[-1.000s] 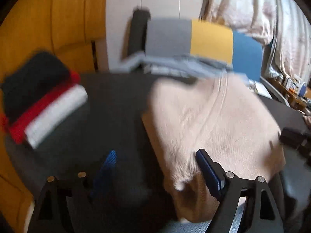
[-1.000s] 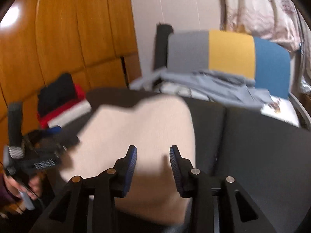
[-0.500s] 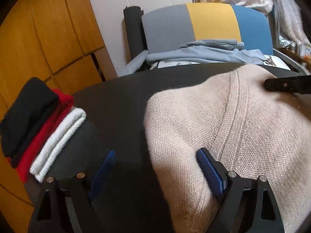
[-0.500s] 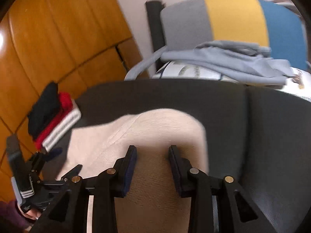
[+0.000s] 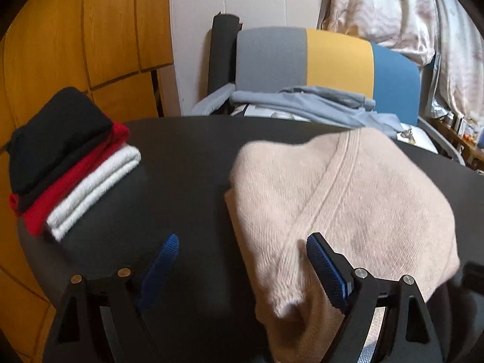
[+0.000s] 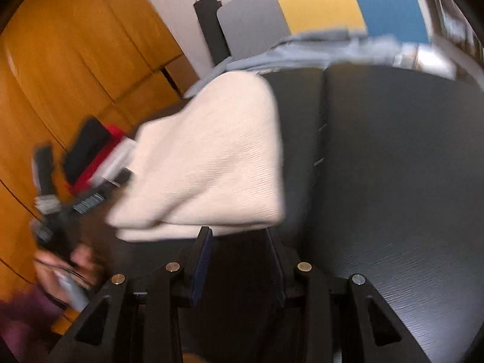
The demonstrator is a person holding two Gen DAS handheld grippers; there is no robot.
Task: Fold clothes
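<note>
The right gripper (image 6: 239, 260) is now backing off the beige knit sweater (image 5: 341, 205), half-open and empty, while the left gripper (image 5: 242, 269), wide and empty, is straddling its near-left edge; soft, light, best pinched at that folded edge.

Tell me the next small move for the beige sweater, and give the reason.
Probably slide the folded beige sweater left to the stack of folded clothes. It lies folded on the black table, apart from the stack. The left gripper is open at its near edge; the right gripper holds nothing.
</note>
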